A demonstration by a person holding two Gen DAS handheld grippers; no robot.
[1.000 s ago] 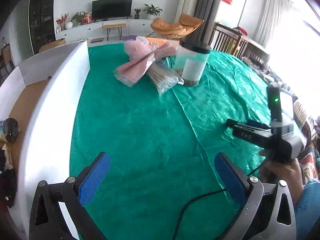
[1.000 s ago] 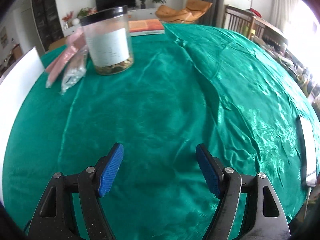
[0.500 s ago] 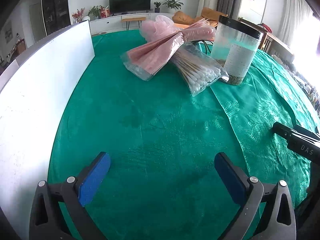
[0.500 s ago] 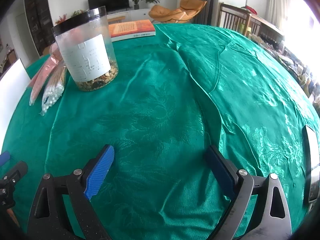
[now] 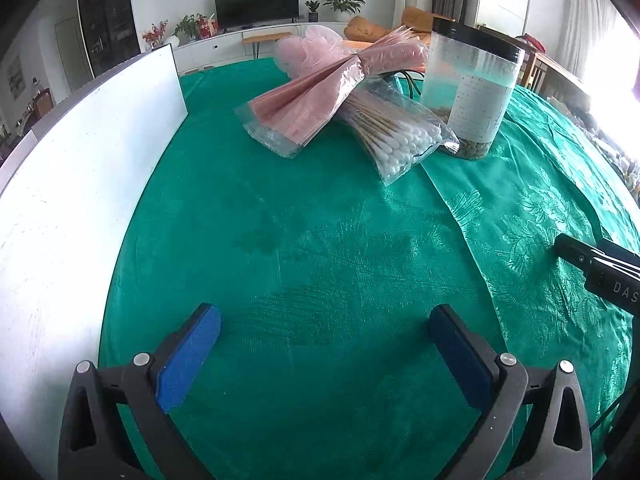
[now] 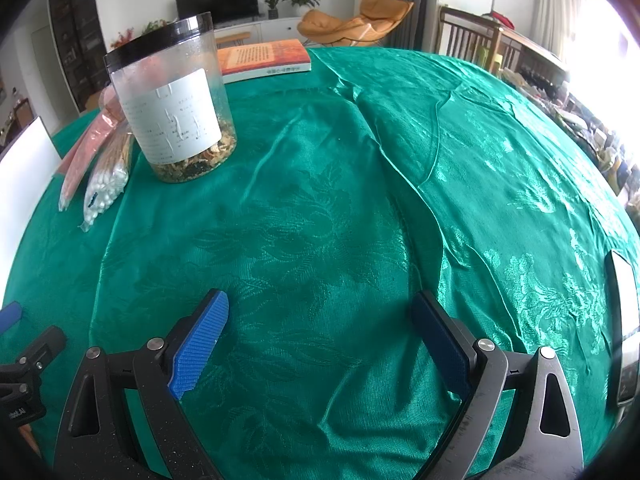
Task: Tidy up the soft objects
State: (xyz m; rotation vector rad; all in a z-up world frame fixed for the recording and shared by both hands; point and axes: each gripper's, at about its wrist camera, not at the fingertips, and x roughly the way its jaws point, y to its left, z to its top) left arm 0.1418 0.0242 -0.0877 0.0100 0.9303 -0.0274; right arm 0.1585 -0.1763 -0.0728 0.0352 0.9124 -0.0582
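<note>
A clear bag of pink sheets (image 5: 320, 104) lies on the green tablecloth, crossed over a clear bag of cotton swabs (image 5: 396, 140). A pink mesh puff (image 5: 316, 50) sits behind them. Both bags also show at the left of the right wrist view: the pink bag (image 6: 82, 148) and the swab bag (image 6: 108, 176). My left gripper (image 5: 324, 344) is open and empty, well short of the bags. My right gripper (image 6: 320, 332) is open and empty over bare cloth; its body shows at the right edge of the left wrist view (image 5: 600, 268).
A clear jar with a black lid (image 5: 472, 88) stands right of the bags, also in the right wrist view (image 6: 176, 100). A white box wall (image 5: 80, 184) runs along the left. An orange book (image 6: 264, 60) lies at the back. A phone (image 6: 624, 320) lies at the right edge.
My left gripper has swung from the box towards the bags, which now look nearer. My right gripper has drawn back from the jar and its jaws have opened wider.
</note>
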